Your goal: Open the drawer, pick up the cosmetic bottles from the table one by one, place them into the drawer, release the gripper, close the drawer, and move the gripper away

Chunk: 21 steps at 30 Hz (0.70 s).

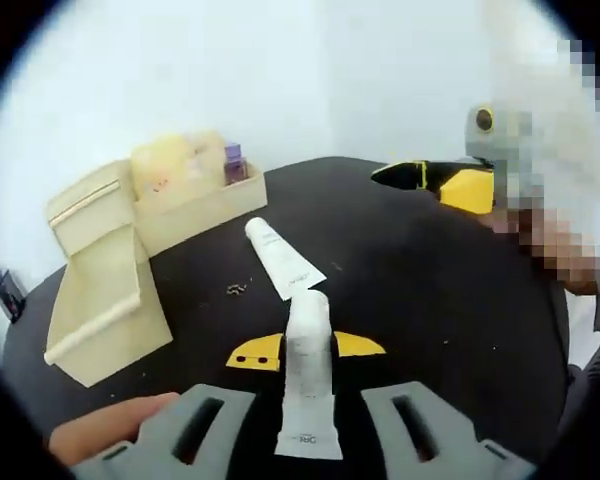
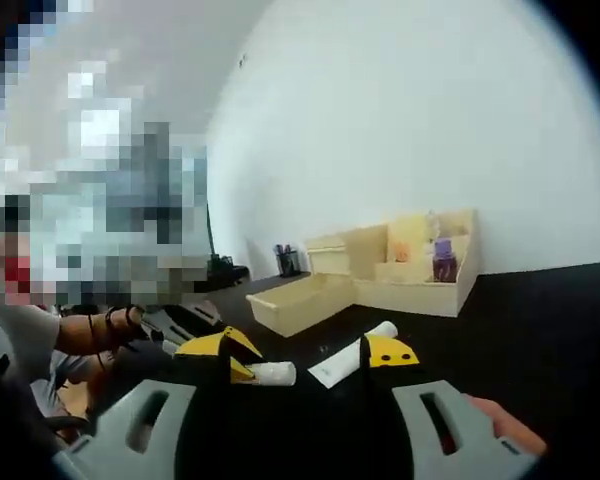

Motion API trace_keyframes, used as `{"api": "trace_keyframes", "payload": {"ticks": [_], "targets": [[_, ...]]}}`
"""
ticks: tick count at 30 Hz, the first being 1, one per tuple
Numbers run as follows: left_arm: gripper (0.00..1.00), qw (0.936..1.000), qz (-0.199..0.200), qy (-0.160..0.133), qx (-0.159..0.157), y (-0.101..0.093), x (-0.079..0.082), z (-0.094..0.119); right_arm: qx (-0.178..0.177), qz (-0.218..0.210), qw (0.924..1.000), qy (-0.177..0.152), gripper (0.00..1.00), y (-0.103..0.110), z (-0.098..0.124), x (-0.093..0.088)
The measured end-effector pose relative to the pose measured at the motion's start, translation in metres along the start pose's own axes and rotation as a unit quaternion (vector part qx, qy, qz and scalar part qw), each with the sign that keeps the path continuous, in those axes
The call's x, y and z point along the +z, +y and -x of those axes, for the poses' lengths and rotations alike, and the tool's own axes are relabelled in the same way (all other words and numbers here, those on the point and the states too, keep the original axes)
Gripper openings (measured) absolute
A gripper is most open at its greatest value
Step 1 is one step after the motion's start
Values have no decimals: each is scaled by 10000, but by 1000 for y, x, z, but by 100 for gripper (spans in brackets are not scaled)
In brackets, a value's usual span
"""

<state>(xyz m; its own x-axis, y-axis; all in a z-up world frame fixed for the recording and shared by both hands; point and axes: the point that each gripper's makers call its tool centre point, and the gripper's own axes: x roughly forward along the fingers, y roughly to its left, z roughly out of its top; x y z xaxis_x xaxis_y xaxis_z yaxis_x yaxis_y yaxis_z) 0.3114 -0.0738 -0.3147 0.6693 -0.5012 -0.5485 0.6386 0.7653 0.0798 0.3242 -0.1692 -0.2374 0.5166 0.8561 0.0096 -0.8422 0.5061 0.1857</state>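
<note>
My left gripper [image 1: 308, 350] is shut on a white cosmetic tube [image 1: 308, 375] that points away over the black table [image 1: 430, 290]. A second white tube [image 1: 283, 258] lies flat on the table just beyond it. Further back left, the beige drawer [image 1: 105, 285] stands pulled open from its organiser box [image 1: 195, 205], which holds a purple bottle [image 1: 234, 163]. My right gripper [image 1: 445, 182] hovers at the far right. In the right gripper view, my right gripper [image 2: 302, 352] is open, with the lying tube [image 2: 355, 360] beyond it and the held tube [image 2: 272, 373] at the left.
The open drawer [image 2: 300, 300] and organiser [image 2: 415, 265] with the purple bottle [image 2: 443, 262] sit against a white wall. A dark pen holder [image 2: 288, 260] stands behind them. A person's arm [image 2: 90, 330] shows at the left. Small dark bits [image 1: 237, 289] lie on the table.
</note>
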Motion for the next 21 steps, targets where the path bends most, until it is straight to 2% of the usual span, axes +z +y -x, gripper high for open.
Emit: {"api": "trace_keyframes", "payload": {"ticks": [3, 5, 6, 7, 10, 16, 21], "targets": [[27, 9995, 25, 240, -195, -4, -8, -7, -7, 37, 10000, 19, 48, 1, 0, 0], [37, 9981, -49, 545, -296, -7, -19, -12, -9, 53, 10000, 19, 48, 1, 0, 1], [37, 9981, -77, 518, -313, -7, -18, -15, -4, 47, 10000, 15, 48, 1, 0, 1], [34, 9979, 78, 483, -419, -8, -14, -14, -5, 46, 10000, 12, 48, 1, -1, 1], [22, 9978, -63, 595, -290, -4, -13, -15, -2, 41, 10000, 13, 48, 1, -1, 2], [21, 9981, -3, 587, -194, -5, -11, -11, 5, 21, 10000, 2, 47, 2, 0, 3], [20, 9997, 35, 207, -100, -8, 3, -3, 127, -240, 9996, -74, 47, 7, 1, 5]]}}
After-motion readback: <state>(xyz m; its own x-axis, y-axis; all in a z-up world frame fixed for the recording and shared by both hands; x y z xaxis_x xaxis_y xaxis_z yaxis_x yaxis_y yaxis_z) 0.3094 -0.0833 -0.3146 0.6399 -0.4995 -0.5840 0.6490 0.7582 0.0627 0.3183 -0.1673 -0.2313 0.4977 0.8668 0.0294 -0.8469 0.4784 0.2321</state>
